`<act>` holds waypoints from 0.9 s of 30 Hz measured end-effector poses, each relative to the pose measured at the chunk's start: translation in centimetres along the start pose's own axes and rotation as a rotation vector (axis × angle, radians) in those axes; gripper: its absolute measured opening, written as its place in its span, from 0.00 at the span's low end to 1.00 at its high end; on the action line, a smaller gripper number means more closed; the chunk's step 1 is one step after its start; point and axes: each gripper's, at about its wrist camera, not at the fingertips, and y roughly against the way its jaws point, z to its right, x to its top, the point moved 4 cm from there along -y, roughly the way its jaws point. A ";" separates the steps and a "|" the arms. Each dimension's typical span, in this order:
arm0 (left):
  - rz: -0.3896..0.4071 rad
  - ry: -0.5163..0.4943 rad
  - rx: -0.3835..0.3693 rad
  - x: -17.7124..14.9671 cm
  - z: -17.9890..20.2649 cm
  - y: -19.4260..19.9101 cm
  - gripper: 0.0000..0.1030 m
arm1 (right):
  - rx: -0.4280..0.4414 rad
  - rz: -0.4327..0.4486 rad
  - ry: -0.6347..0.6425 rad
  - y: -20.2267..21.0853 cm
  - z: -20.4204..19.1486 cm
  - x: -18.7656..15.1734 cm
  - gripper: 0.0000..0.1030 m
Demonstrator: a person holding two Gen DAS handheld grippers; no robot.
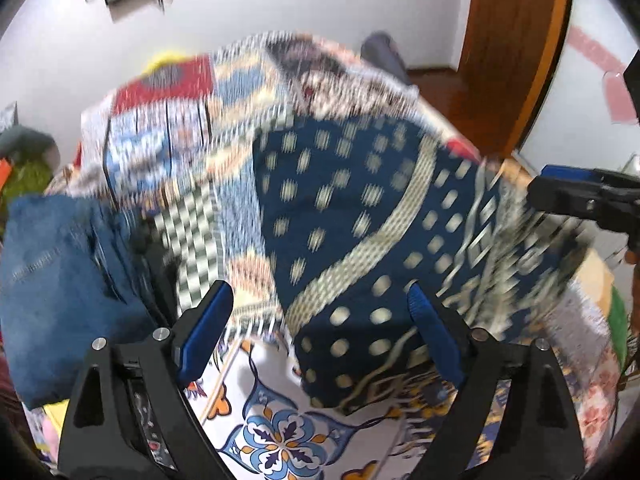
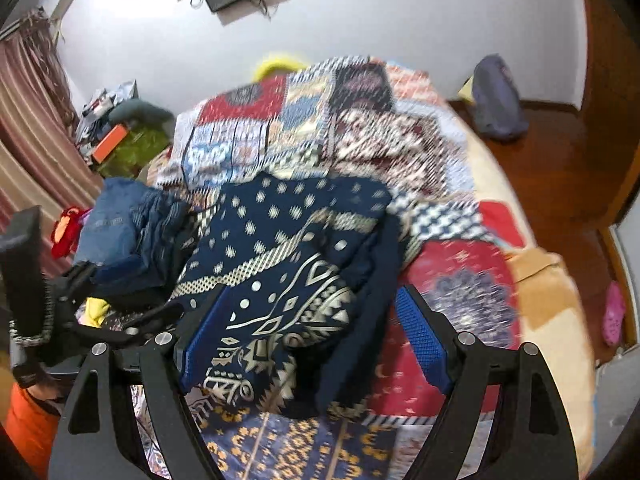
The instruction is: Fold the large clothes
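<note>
The patchwork bedspread (image 2: 400, 136) fills the frame, with the navy patterned garment (image 2: 288, 248) bunched at centre. At nine o'clock sits a pile of blue clothes (image 2: 116, 232). The left gripper (image 1: 320, 320) and right gripper (image 2: 312, 320) both gape wide, holding nothing. A careless pinch could catch the bedspread along with the garment.

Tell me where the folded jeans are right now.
The folded jeans lie at the far left of both views on the bed, left of the navy patterned garment.
</note>
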 end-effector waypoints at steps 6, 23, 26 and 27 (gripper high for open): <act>0.007 0.063 -0.050 -2.3 -1.2 -1.1 0.87 | -0.047 -0.107 -0.058 -3.1 3.2 -4.4 0.79; 0.102 0.068 0.055 -2.9 -4.0 4.7 0.87 | -0.113 -0.035 0.001 1.5 3.7 -5.0 0.80; 0.118 0.104 0.025 -1.2 -5.0 5.0 0.87 | -0.075 0.005 -0.015 2.0 3.3 -3.5 0.80; 0.120 0.122 0.003 -0.6 -5.3 4.9 0.87 | -0.058 0.016 -0.025 1.9 3.2 -2.9 0.80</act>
